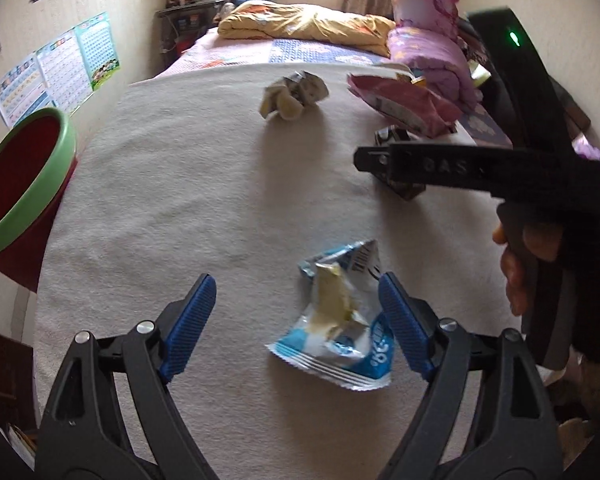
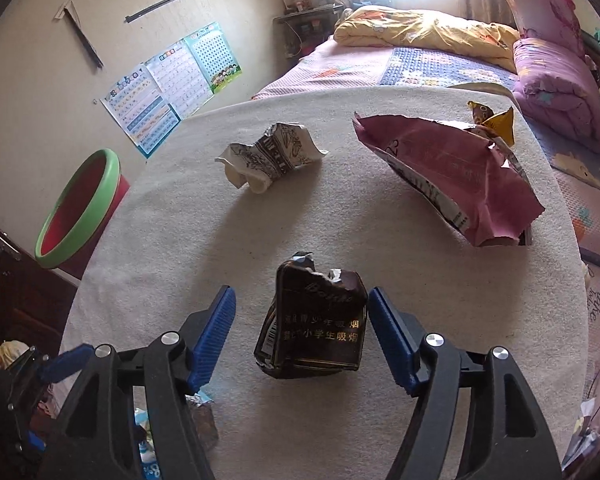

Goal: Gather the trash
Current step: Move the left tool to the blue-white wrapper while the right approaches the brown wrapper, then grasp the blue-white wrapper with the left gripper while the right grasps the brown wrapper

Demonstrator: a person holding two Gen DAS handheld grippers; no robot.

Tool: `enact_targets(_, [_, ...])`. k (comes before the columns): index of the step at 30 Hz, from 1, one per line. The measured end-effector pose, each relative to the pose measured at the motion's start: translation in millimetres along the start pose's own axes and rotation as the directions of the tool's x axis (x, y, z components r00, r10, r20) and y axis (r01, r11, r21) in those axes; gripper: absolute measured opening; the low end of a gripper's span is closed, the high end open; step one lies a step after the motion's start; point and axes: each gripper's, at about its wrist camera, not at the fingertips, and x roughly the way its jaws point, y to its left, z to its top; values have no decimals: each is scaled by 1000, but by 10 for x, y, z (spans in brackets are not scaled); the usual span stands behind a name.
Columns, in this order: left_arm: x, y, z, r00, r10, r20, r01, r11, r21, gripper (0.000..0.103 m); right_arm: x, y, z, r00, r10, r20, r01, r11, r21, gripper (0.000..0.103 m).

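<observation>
Left hand-held gripper (image 1: 296, 304): fingers spread wide, holding nothing; low over the surface (image 1: 180, 200).
Blue wrapper (image 1: 340, 320): lies flat on the surface between the left fingers, closer to the right-side blue pad (image 1: 404, 328), apart from the other pad.
Right hand-held gripper (image 2: 302, 332): fingers spread, gripping nothing.
Dark pack (image 2: 316, 328): crumpled, standing on the surface between the right fingers; its upper right corner is just beside the right-side pad (image 2: 388, 336), contact cannot be told.
Left view only: the right hand-held gripper's black body seen side-on with the person's hand (image 1: 528, 256) around its handle; the dark pack is mostly hidden behind it.
Right view only: the dark pack's gold lettering, and a yellow wrapper (image 2: 496, 120) behind the pink bag (image 2: 456, 176).
Both views: crumpled paper (image 2: 272, 156) near the far middle of the surface, the pink bag at far right, well apart from both grippers.
Bin (image 2: 80, 208): red with green rim, off the surface's left edge.
Bed (image 2: 412, 64): beyond the surface, with yellow and pink bedding.
</observation>
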Motion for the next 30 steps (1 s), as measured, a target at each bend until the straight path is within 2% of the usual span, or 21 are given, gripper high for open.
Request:
enact_targets(2, [84, -77, -4, 999, 19, -30, -18, 1000, 20, 81, 27, -33, -16, 1000, 6, -8, -6, 1000, 4, 67])
enact_targets(5, [188, -40, -20, 997, 39, -68, -39, 999, -7, 81, -16, -84, -32, 1000, 27, -4, -27, 1000, 7, 65])
enact_targets(8, [219, -5, -19, 996, 30, -79, -33, 999, -28, 81, -45, -136, -16, 1000, 28, 4, -28, 1000, 10, 63])
enact_targets(13, [216, -65, -32, 996, 28, -88, -29, 1000, -10, 81, -43, -218, -5, 999, 35, 7, -36, 999, 34, 62])
enact_targets(14, [211, -73, -35, 996, 28, -88, -28, 1000, -5, 80, -32, -227, -13, 999, 40, 2, -40, 999, 37, 56])
enact_targets(15, [202, -86, -40, 996, 28, -87, -28, 1000, 3, 79, -22, -234, -23, 999, 44, -4, -43, 998, 43, 50])
enact_targets(16, [197, -98, -44, 996, 27, -86, -26, 1000, 12, 71, -10, -239, -32, 999, 51, -11, -50, 997, 51, 38])
enact_targets(19, [180, -157, -74, 996, 9, -89, -5, 999, 42, 54, -52, -191, -40, 995, 97, 7, -98, 994, 58, 38])
enact_targets(21, [149, -159, -73, 997, 10, -78, -6, 999, 45, 52, -125, -96, -12, 993, 118, 28, -119, 992, 35, 38])
enact_targets(24, [61, -36, -24, 999, 26, -40, -27, 1000, -8, 50, -286, 69, 46, 987, 148, 68, -148, 989, -8, 38])
enact_targets(27, [-101, 168, 82, 997, 79, 21, -77, 994, -82, 50, -465, 223, 111, 980, 162, 116, -155, 986, -64, 38])
enact_targets(30, [-291, 335, 210, 985, 147, 89, -135, 982, -128, 50, -606, 319, 163, 973, 176, 149, -164, 982, -90, 38])
